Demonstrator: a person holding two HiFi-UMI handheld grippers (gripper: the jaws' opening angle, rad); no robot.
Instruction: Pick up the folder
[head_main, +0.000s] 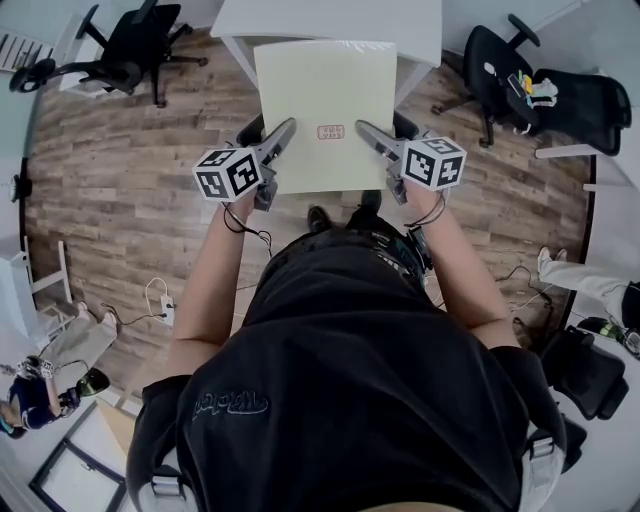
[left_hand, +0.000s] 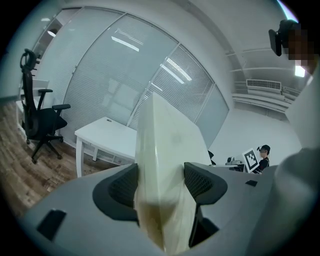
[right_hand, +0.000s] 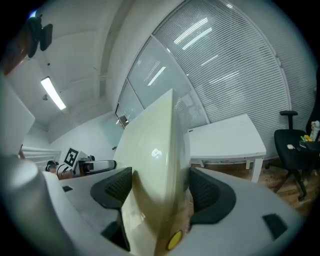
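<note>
While it hangs airborne: pale cream rectangular folder (head_main: 325, 90) (near edge pinched)
Left gripper (head_main: 288, 128): clamping it
Right gripper (head_main: 362, 127): clamping it

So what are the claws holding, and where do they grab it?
Both hold the folder, lifted off the table. The left claw pinches its near left corner, and the right claw pinches its near right corner.
</note>
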